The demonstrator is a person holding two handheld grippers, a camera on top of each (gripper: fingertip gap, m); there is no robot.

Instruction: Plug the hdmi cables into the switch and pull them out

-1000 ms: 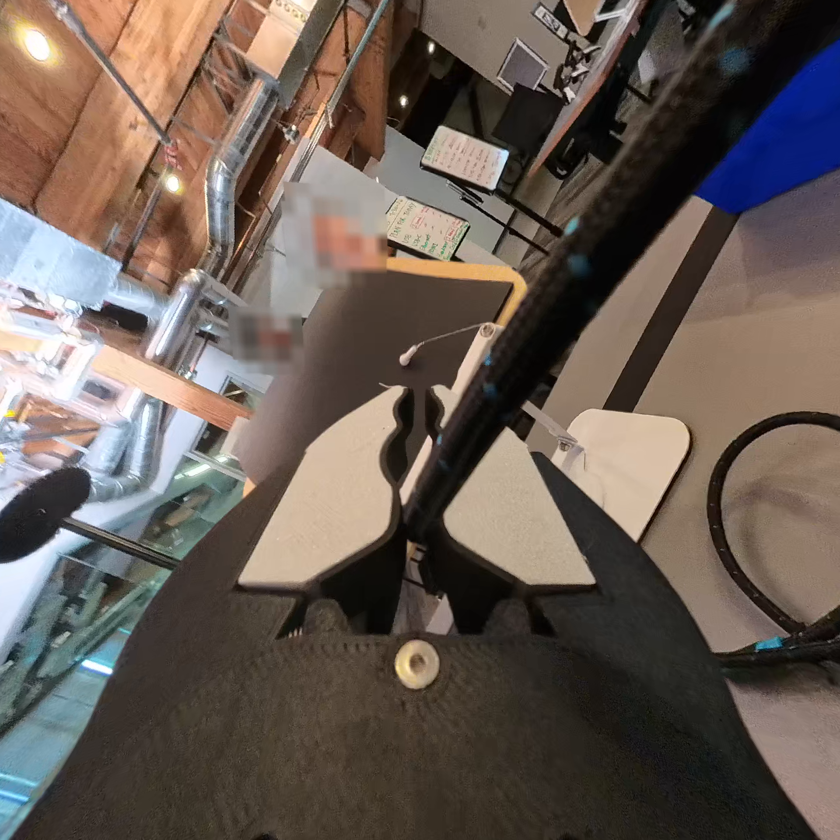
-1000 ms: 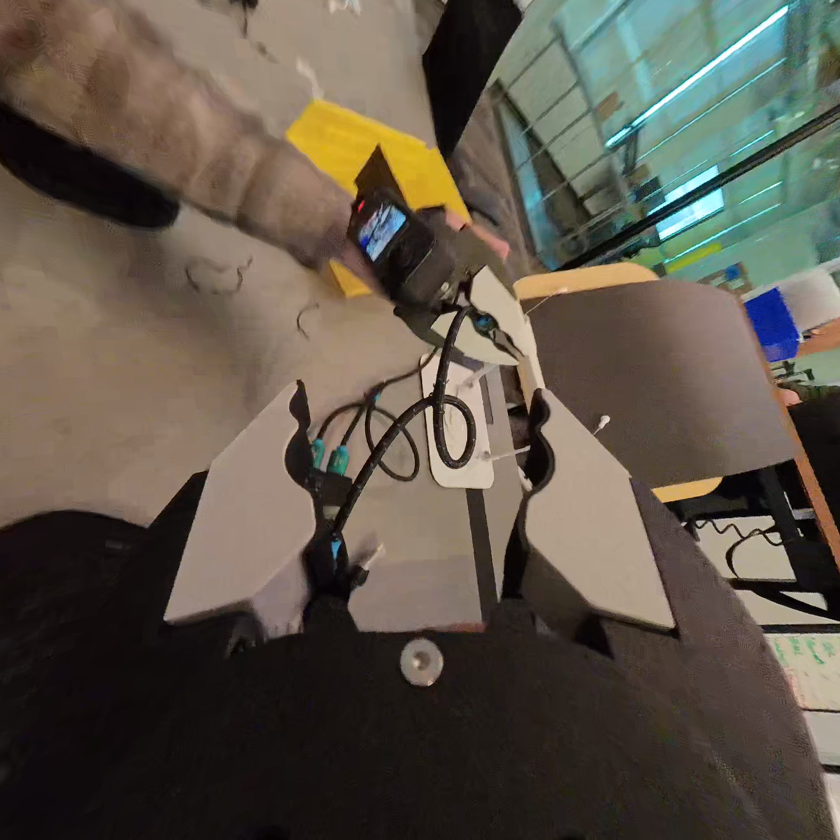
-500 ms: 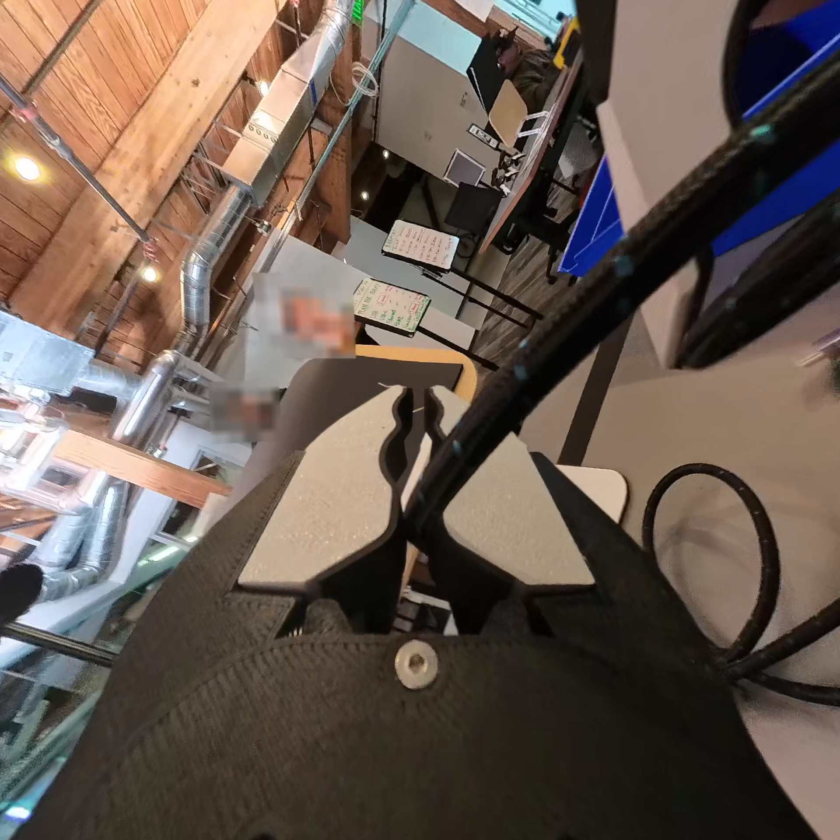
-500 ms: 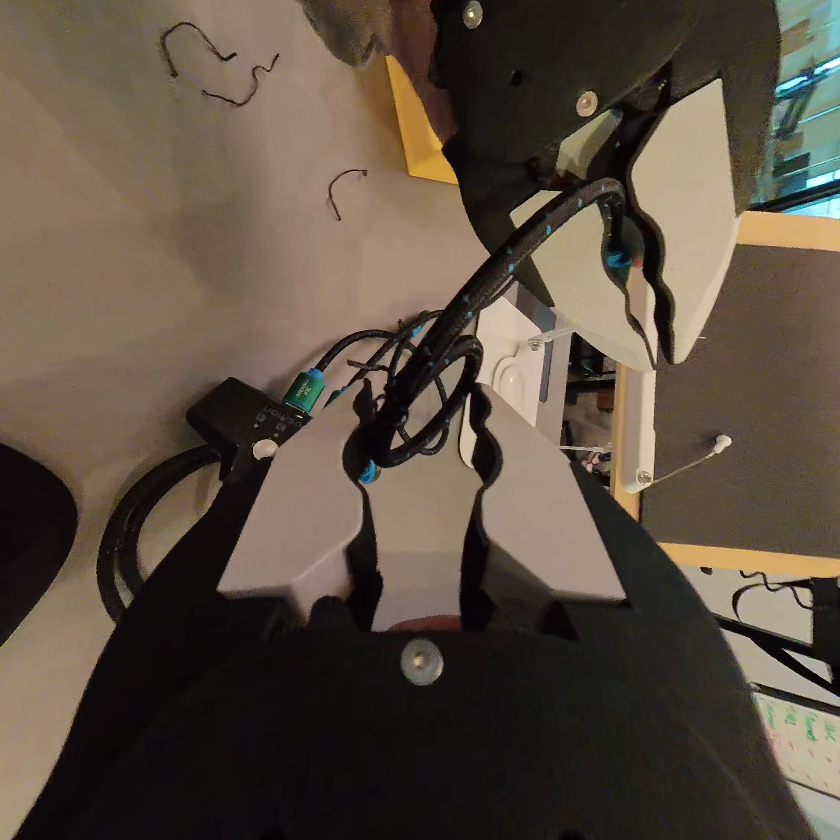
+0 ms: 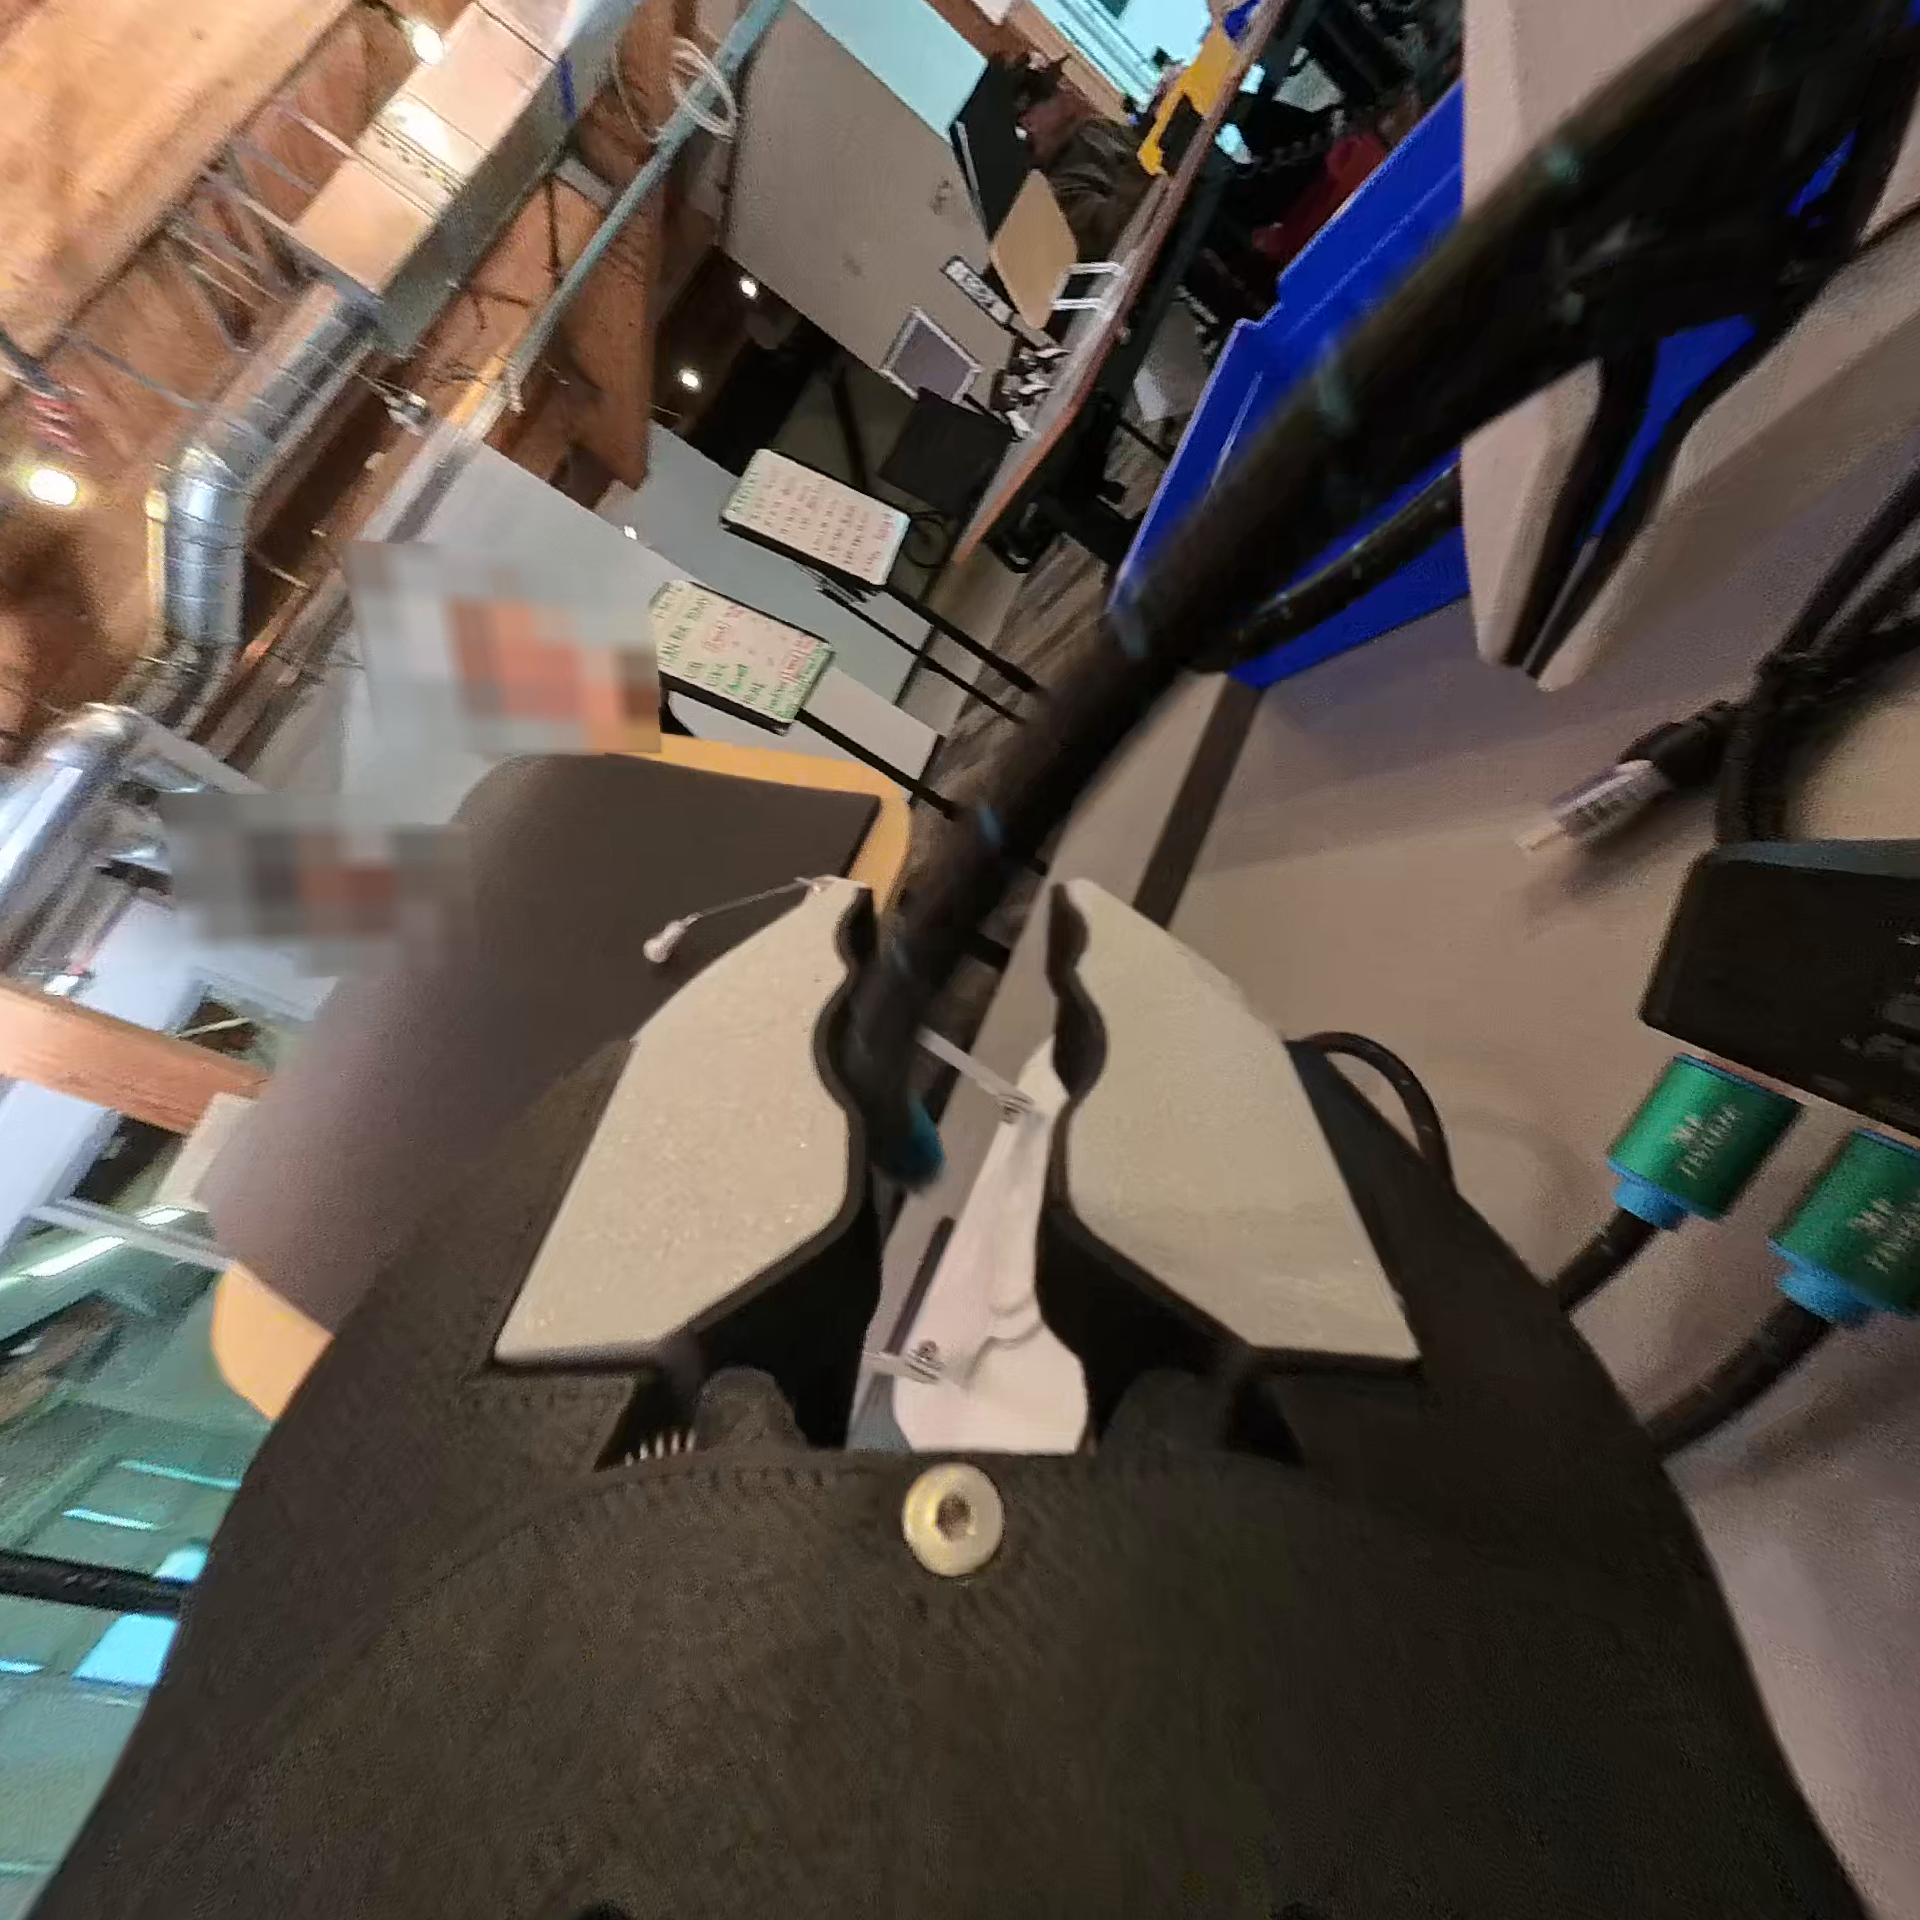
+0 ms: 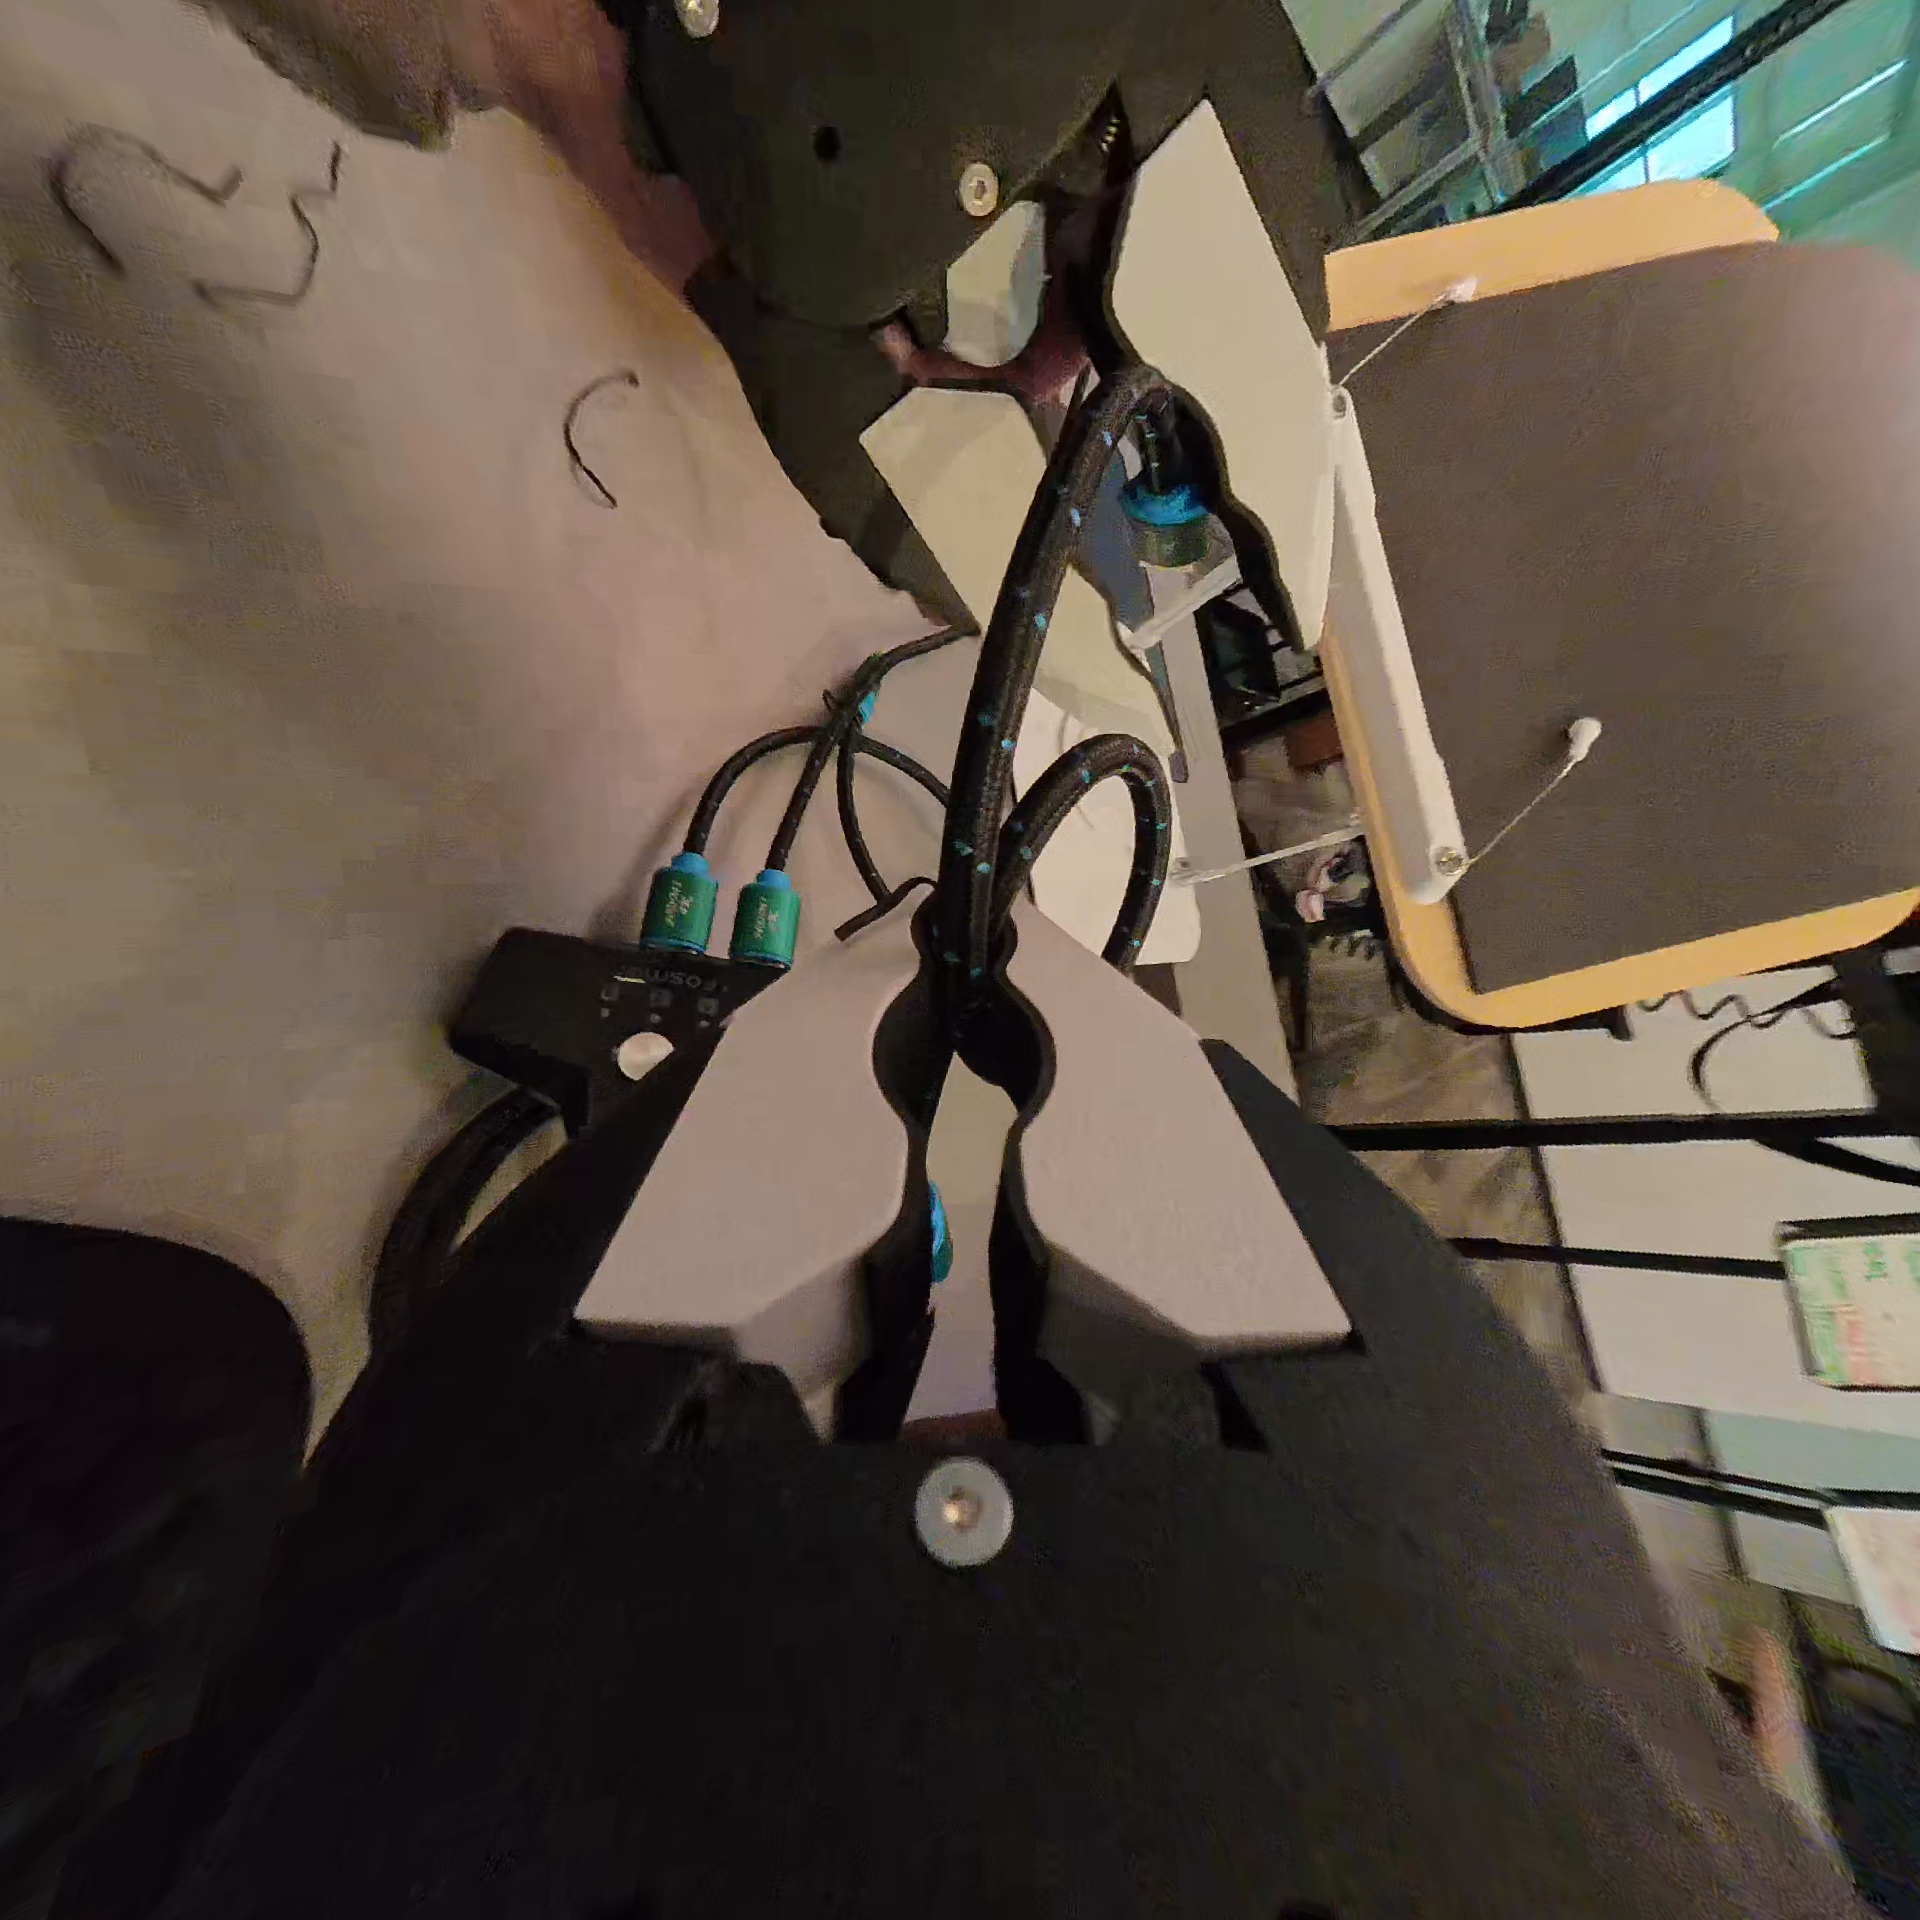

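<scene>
Right hand-held gripper [image 6: 961, 997]: jaws closed on braided HDMI cable [image 6: 1003, 665], just behind its plug. Left hand-held gripper [image 5: 956, 997]: jaws parted, cable's other end resting against one finger [image 5: 717, 1143], not clamped. Switch [image 6: 582, 1003] on worktop [image 6: 312, 623], two green plugs [image 6: 717, 914] seated in it. Risk: cable loop snags seated plugs; free end slips from slack left hand-held gripper.

- Two green HDMI plug housings [image 5: 1704, 1135] at the black switch [image 5: 1797, 966]: I see pale printing on each; wording not transcribed.
- Switch top face [image 6: 613, 1003]: small pale marking beside indicator dots.
- Two whiteboards [image 5: 743, 665] on stands: handwritten green and red notes.
</scene>
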